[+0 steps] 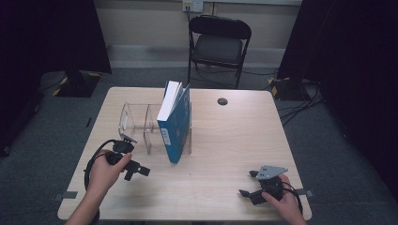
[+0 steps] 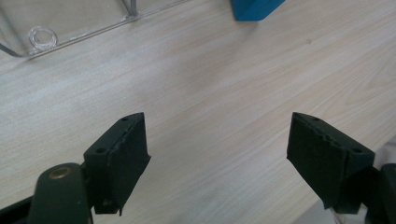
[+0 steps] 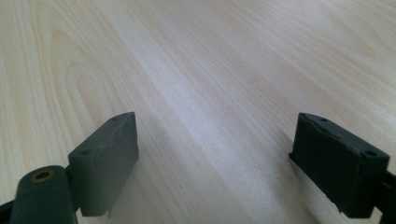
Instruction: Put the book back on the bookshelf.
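Note:
A blue book (image 1: 173, 126) with a white page block stands upright in the right-hand slot of a clear plastic rack (image 1: 136, 124) on the pale wooden table (image 1: 220, 150). My left gripper (image 1: 136, 171) is held low over the table just in front of the rack, to the left of the book. In the left gripper view, my left gripper (image 2: 217, 140) has its jaws wide apart over bare wood, with the rack's base (image 2: 42, 37) and a corner of the book (image 2: 254, 8) ahead. My right gripper (image 1: 247, 183) rests near the front right edge; its jaws (image 3: 215, 144) stand open over bare wood.
A black folding chair (image 1: 219, 42) stands behind the table's far edge. A round cable hole (image 1: 222, 101) sits in the tabletop to the right of the book. Cables (image 1: 300, 105) lie on the floor at the right.

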`<state>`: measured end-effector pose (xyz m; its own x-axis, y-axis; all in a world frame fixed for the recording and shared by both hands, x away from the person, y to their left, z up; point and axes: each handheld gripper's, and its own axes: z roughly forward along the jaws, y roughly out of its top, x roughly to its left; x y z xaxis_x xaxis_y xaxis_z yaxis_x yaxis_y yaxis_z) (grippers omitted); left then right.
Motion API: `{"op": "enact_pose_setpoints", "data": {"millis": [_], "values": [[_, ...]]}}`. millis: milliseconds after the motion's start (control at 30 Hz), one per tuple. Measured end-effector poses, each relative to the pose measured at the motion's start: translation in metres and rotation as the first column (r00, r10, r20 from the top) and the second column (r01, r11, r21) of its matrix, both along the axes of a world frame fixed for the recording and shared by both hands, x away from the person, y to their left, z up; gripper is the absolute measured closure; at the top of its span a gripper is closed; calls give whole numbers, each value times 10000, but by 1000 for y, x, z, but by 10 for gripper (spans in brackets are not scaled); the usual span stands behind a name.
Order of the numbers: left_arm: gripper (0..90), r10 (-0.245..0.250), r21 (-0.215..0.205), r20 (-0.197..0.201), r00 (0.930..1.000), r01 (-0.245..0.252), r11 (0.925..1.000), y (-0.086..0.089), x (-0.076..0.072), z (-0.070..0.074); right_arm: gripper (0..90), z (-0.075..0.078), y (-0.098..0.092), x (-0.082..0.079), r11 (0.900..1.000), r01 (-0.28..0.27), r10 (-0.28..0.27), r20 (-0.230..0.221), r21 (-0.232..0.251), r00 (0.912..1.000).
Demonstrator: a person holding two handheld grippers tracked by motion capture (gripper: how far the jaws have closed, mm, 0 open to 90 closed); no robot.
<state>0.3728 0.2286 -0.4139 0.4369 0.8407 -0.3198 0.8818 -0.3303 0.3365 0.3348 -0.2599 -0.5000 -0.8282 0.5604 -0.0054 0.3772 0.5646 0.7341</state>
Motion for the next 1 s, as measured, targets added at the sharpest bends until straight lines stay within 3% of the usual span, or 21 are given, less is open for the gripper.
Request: {"op": "enact_pose_setpoints", "data": {"millis": [433,633,700,1000], "values": [[201,66,-24,-144,9999,-67,10000,7,-5,-26,136,0,0,0,10000,-3,3,5,-4,10000],[209,56,300,57,10000,-58,9995,14,-8,-36,136,0,0,0,10000,4,-4,3,1,10000],[208,237,154,-44,9997,-236,9996,14,-9,-38,136,0,0,0,10000,-5,5,8,-4,10000],[204,93,322,218,9997,-100,9994,19,-13,-50,136,0,0,0,10000,-1,1,-2,-1,10000]]}}
